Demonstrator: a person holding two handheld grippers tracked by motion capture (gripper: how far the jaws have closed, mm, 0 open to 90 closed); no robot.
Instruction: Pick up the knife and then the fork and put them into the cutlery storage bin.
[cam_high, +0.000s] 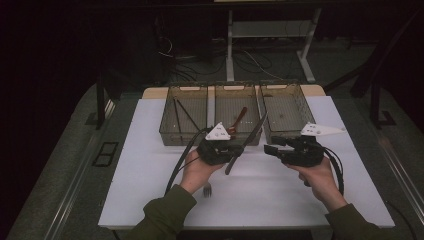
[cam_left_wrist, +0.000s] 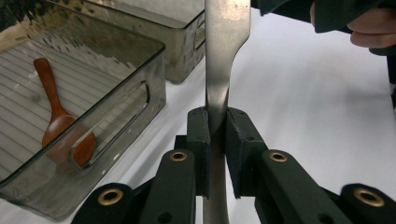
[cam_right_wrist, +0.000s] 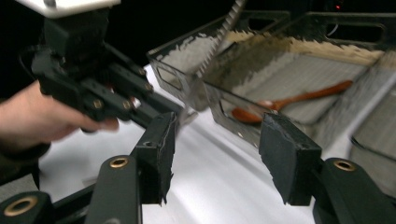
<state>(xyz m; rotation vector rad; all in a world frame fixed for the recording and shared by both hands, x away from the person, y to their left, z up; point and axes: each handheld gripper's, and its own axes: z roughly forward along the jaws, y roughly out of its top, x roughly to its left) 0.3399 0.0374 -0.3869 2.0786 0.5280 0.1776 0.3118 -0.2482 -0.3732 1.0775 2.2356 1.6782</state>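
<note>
On the white table (cam_high: 150, 165) three bins stand: the middle bin (cam_high: 235, 112) contains a wooden spoon (cam_high: 239, 120). The left gripper (cam_high: 227, 150) clamps a knife (cam_high: 250, 137); the right gripper (cam_right_wrist: 215, 154) is half open, holding nothing.

Dim overall; table (cam_high: 150, 190) lit from above, dark beyond its edges. Motion blur in right gripper view. Glare on knife (cam_left_wrist: 224, 56).

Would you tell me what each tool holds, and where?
Left tool clamps a knife at the narrow neck below its blade; right tool holds nothing.
</note>
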